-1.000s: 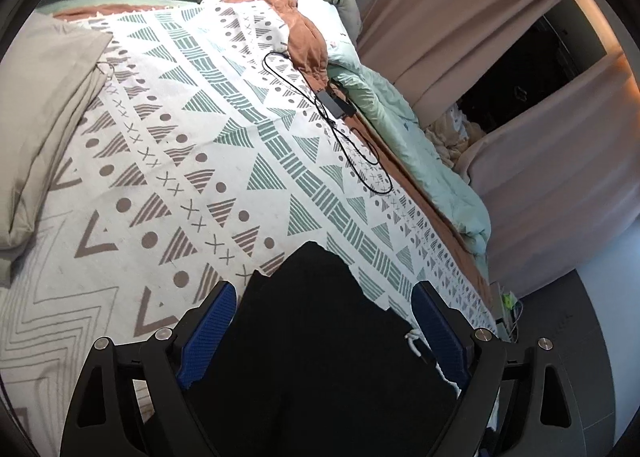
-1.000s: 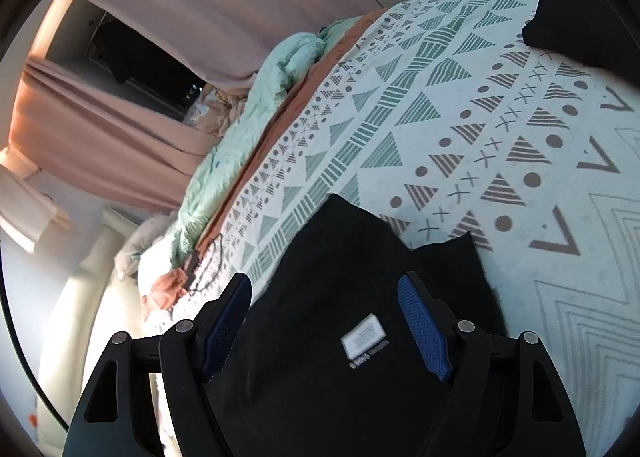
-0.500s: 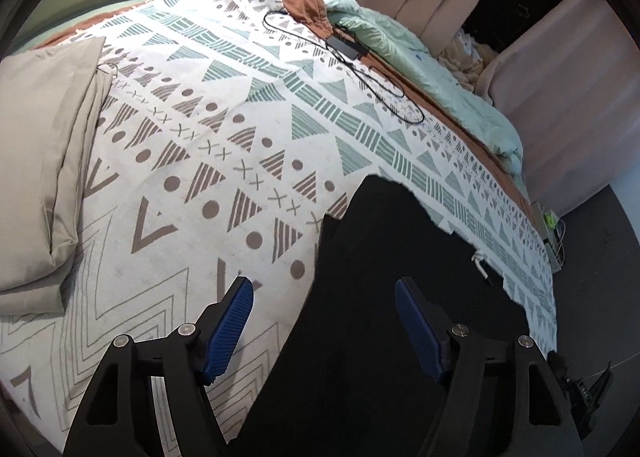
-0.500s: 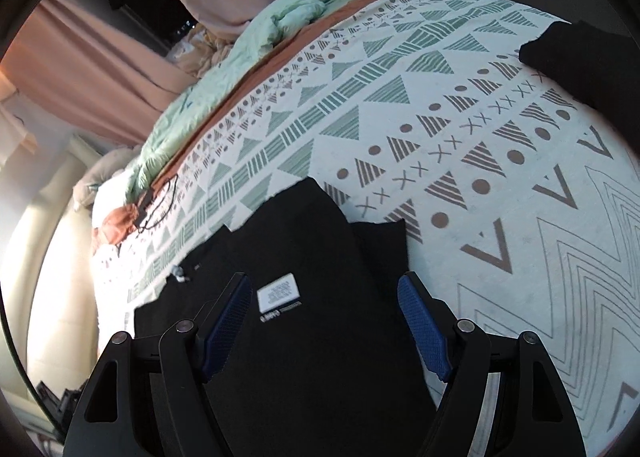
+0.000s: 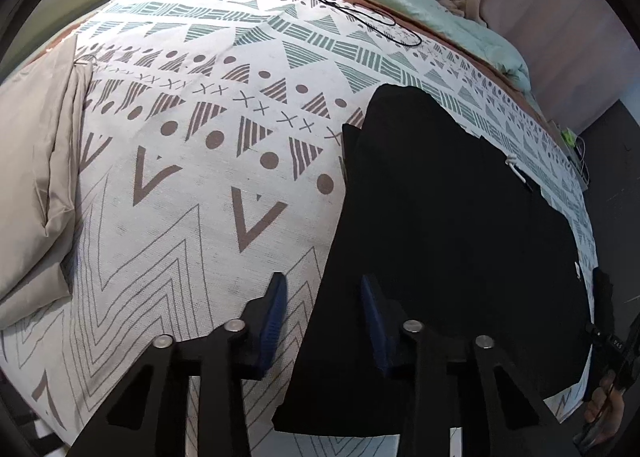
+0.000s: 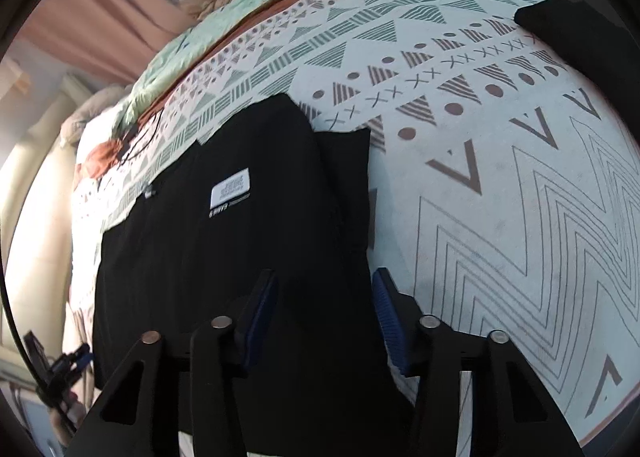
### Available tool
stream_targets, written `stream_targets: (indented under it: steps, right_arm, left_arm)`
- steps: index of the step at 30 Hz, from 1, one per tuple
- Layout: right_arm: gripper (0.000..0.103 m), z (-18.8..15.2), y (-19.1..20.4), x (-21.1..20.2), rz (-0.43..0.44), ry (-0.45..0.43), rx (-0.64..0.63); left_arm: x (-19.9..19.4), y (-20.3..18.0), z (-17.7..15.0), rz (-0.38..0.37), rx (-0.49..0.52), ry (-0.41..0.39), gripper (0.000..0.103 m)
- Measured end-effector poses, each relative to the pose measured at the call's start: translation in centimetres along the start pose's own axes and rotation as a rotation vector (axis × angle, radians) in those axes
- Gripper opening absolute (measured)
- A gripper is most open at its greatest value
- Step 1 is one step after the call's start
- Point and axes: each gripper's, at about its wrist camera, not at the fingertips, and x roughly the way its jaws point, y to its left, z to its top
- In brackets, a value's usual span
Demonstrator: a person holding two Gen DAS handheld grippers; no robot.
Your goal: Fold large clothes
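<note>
We've got both sets of fingers (image 5: 276, 309) (image 6: 386, 317) apart, each straddling an edge of the black garment (image 5: 440, 217) on the bed (image 5: 180, 177).

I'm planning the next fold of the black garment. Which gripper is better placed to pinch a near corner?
Probably the left gripper: its open jaws straddle the black garment's side edge near the corner. The right gripper sits mostly over the garment's middle.

White label (image 6: 231, 189) sewn on the black garment (image 6: 240, 241), printing too blurred to read. Short line of pale characters just beneath it, equally illegible. No other readable text anywhere.
</note>
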Motion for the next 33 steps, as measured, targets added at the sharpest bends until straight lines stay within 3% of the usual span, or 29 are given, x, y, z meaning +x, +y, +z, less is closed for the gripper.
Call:
stream_targets:
  steps: [3, 6, 10, 27, 28, 31, 33]
  right_arm:
    - [0.011, -0.4, 0.5, -0.4, -0.024, -0.029, -0.047]
    - [0.005, -0.4, 1.2, -0.7, -0.043, -0.059, -0.089]
    - [0.003, -0.2, 1.7, -1.3, -0.056, -0.099, -0.102]
    - [0.002, -0.3, 1.0, -0.6, -0.145, -0.097, 0.015]
    - [0.002, -0.4, 0.8, -0.5, -0.148, -0.087, 0.038]
    - [0.009, -0.6, 0.1, -1.1, -0.144, -0.085, 0.111]
    - [0.023, -0.9, 0.2, -2.1, -0.154, -0.114, 0.118]
  left_arm:
    - [0.6, -0.7, -0.2, 0.011, 0.042, -0.013, 0.005]
    - [0.5, -1.3, -0.1, 0.031, 0.067, -0.043, 0.002]
    - [0.7, -1.6, 0.4, 0.013, 0.044, -0.06, 0.001]
    - [1.4, -1.5, 1.3, -0.032, -0.033, -0.04, 0.002]
    - [1.4, -1.2, 1.2, -0.037, -0.04, -0.03, 0.004]
    - [1.1, 0.0, 0.9, -0.094, -0.081, 0.0, 0.026]
    - [0.6, 1.2, 0.5, -0.125, -0.135, -0.003, 0.055]
